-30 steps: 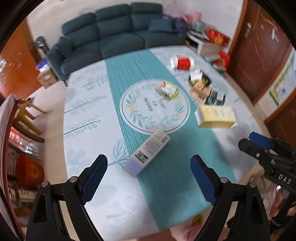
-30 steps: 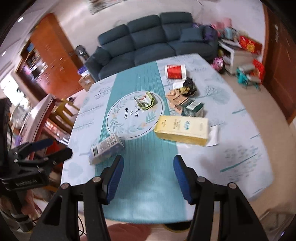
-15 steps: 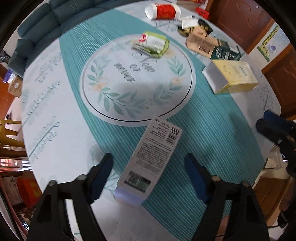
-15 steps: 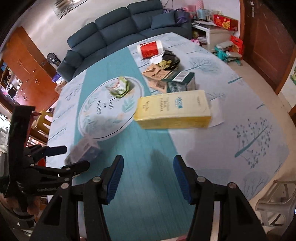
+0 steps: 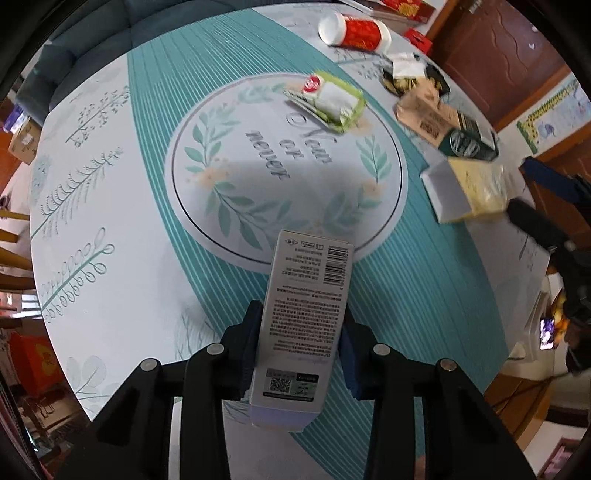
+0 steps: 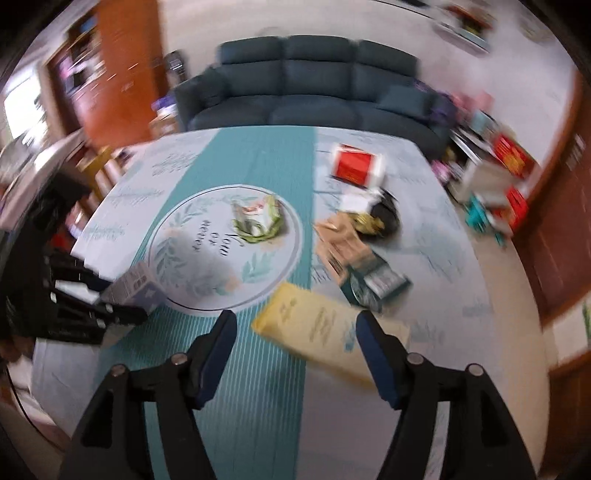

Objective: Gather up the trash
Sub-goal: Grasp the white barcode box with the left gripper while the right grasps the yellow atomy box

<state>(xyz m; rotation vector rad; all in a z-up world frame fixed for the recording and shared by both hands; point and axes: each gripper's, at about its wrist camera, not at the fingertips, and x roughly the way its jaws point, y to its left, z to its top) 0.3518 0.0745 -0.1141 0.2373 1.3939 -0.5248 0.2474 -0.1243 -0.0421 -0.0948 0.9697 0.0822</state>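
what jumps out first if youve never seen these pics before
The left gripper, its jaws just closing, clamps a grey printed carton at the near edge of the teal tablecloth. The right gripper hangs open over a yellow box, its jaws just widening. Beyond lie a red canister and a green wrapper.

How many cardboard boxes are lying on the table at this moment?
3 clear ones: the grey box between the left gripper fingers, the yellow box near the right edge, and the dark green box just beyond it. The brown packaging beside them may hide more.
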